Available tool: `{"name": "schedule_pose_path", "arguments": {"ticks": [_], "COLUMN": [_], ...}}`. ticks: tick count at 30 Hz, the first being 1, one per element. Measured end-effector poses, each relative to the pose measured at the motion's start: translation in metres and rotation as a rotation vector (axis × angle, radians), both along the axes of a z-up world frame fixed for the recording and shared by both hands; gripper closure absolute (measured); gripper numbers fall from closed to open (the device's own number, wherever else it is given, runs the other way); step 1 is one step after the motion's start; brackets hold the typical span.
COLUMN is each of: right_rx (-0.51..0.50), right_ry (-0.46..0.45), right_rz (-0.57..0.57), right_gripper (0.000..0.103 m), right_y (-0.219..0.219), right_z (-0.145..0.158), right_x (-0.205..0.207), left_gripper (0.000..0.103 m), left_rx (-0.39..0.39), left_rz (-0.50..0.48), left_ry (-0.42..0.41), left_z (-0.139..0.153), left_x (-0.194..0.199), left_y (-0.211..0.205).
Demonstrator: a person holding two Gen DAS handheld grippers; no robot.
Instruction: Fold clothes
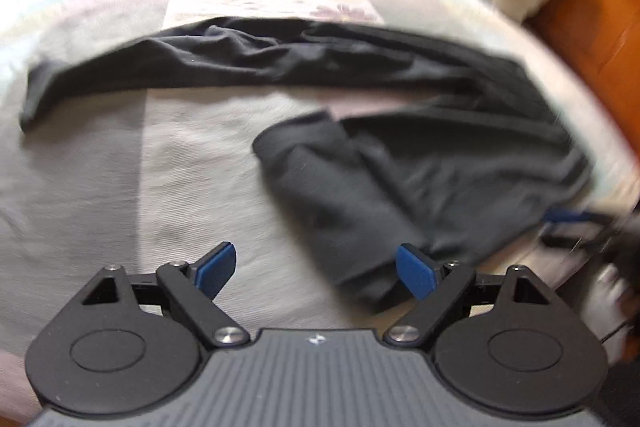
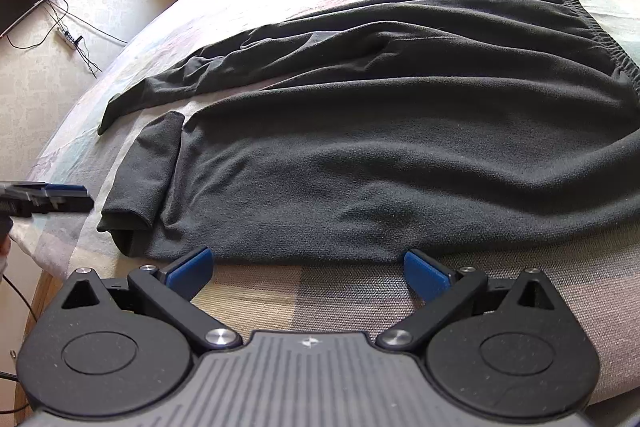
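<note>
Looking along the left tool [image 1: 316,269], its blue pads stand wide apart with nothing between them, poised over the bed [image 1: 100,187]; the black trousers [image 1: 400,163] lie spread across the bedspread ahead, the near leg's end doubled over, the picture blurred at right. Turning to the right wrist view, the right tool [image 2: 308,271] is likewise spread wide and empty, just short of the trousers' near edge, waistband at far right.
</note>
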State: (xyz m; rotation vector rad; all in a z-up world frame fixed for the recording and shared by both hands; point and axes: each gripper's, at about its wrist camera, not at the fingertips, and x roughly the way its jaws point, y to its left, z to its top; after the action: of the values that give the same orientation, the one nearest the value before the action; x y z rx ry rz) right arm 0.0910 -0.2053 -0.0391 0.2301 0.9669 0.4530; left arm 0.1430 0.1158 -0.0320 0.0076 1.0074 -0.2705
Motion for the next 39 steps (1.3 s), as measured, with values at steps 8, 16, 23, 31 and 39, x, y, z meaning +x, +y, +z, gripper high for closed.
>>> {"name": "schedule_pose_path", "arguments": {"ticks": [8, 16, 23, 31, 39], "right_rx": [-0.021, -0.03, -0.013, -0.04, -0.041], "right_ry": [0.0, -0.003, 0.0, -0.006, -0.005], "right_rz": [-0.003, -0.003, -0.005, 0.003, -0.002], "right_gripper": [0.0, 0.0, 0.0, 0.0, 0.0], "right_y": [0.003, 0.004, 0.0, 0.004, 0.004], "right_z": [0.0, 0.001, 0.0, 0.0, 0.0], "right_x": [0.0, 0.0, 0.0, 0.001, 0.001], "left_gripper": [0.016, 0.016, 0.015, 0.015, 0.015], "left_rx": [0.195, 0.308, 0.298, 0.271, 0.273], "left_rz": [-0.112, -0.17, -0.137, -0.087, -0.08], "left_ry": [-0.11, -0.184, -0.143, -0.22, -0.237], "left_z": [-0.005, -0.008, -0.016, -0.004, -0.004], "left_x": [-0.007, -0.002, -0.002, 0.007, 0.012], "left_y": [-0.028, -0.049, -0.032, -0.026, -0.021]}}
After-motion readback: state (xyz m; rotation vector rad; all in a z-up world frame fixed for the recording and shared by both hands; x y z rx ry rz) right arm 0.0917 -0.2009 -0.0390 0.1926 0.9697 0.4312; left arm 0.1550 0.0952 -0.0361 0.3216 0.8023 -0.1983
